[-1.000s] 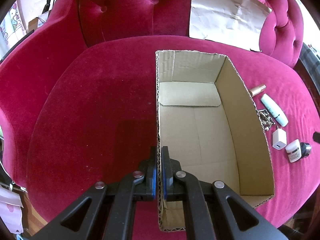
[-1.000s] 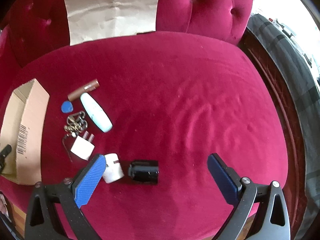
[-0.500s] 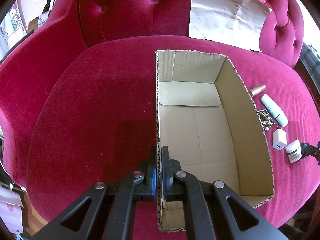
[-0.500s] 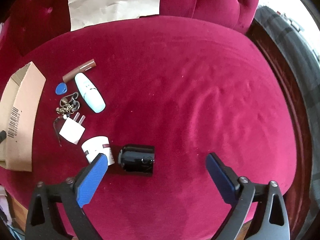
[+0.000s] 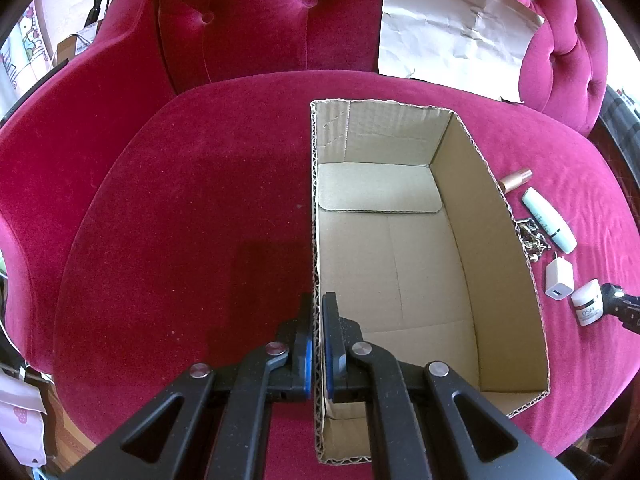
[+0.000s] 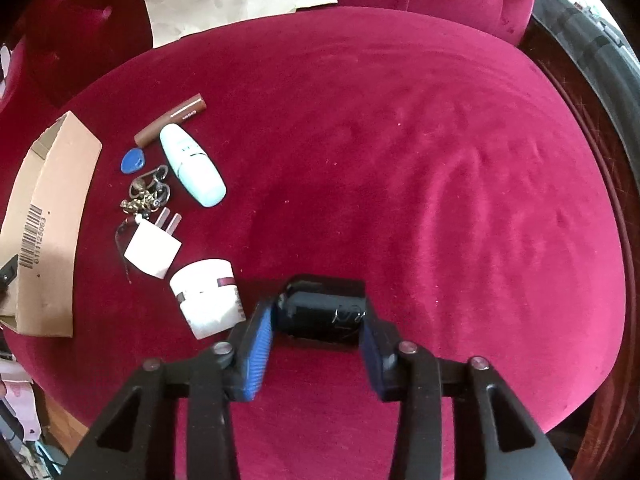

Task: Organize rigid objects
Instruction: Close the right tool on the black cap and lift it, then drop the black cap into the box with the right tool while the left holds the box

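The box (image 5: pixel 400 264) sat on the red sofa seat (image 5: pixel 192 208) with nothing in it at all, just bare cardboard floor and flaps. The left gripper (image 5: pixel 317 344) had its jaws pinched tight on the box's left wall, near the close corner, one pad inside and one outside.

All the loose stuff was lying on the seat just right of the box: a brown tube (image 6: pixel 171 121) farthest away, a pale blue bottle (image 6: pixel 192 165) touching it, a blue tag (image 6: pixel 133 160) and a tangle of keys (image 6: pixel 146 196) beside that, then a white charger (image 6: pixel 152 249), then a white jar (image 6: pixel 208 298) on its side nearest.

The black jar (image 6: pixel 322 312) was lying on its side just right of the white one, nearly touching it. The right gripper (image 6: pixel 318 322) had its jaws down around it and closing, narrow now, the left blue pad right at one end and the right pad at the other. Couldn't tell if they were pressing on it yet.

A crumpled paper sheet (image 5: pixel 456 28) leaned on the backrest at the far side.
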Available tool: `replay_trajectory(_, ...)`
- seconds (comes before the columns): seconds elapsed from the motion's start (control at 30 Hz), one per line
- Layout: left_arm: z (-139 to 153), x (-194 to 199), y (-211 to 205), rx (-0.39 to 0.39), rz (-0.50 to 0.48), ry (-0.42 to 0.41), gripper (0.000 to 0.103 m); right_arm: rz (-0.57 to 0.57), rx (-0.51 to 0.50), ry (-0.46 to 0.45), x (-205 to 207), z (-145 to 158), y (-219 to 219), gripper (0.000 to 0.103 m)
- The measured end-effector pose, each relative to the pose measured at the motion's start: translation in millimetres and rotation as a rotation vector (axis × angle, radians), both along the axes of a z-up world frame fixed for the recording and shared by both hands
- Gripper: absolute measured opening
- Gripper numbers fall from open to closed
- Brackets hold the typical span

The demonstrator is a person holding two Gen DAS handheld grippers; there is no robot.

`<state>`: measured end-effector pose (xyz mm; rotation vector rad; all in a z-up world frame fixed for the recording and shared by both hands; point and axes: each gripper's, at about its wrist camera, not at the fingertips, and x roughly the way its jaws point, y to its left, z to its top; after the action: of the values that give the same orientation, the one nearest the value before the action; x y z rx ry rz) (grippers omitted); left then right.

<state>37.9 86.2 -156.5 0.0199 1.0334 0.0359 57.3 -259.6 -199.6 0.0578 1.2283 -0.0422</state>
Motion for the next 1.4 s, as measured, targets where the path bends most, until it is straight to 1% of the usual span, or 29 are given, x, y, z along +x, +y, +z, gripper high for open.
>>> replay_trajectory(0.23, 0.2, -0.1, 0.0, -0.001, 0.000, 0.000, 0.004, 0.004, -0.017, -0.009, -0.2, 2.3, 4.4, 0.042)
replay_trajectory(0.4, 0.3, -0.3, 0.2, -0.002, 0.000, 0.000, 0.004, 0.001, -0.042, -0.021, -0.5, 9.2, 10.0, 0.042)
replay_trajectory(0.83, 1.9, 0.2, -0.5, -0.006, -0.004, 0.001, 0.004, -0.027, -0.042, -0.064, -5.1, 45.0, 17.0, 0.042)
replay_trajectory(1.03, 2.1, -0.1, 2.3, -0.011, -0.007, 0.001, 0.004, -0.019, -0.052, -0.119, 2.6, 64.5, 23.5, 0.042)
replay_trajectory(1.23, 2.2, -0.2, 4.3, -0.017, -0.008, 0.001, 0.004, -0.001, -0.063, -0.189, 8.0, 87.3, 41.3, 0.042)
replay_trajectory(1.4, 2.4, 0.7, 4.6, -0.018, -0.009, 0.001, 0.004, 0.023, -0.057, -0.226, 11.3, 98.3, 56.4, 0.042)
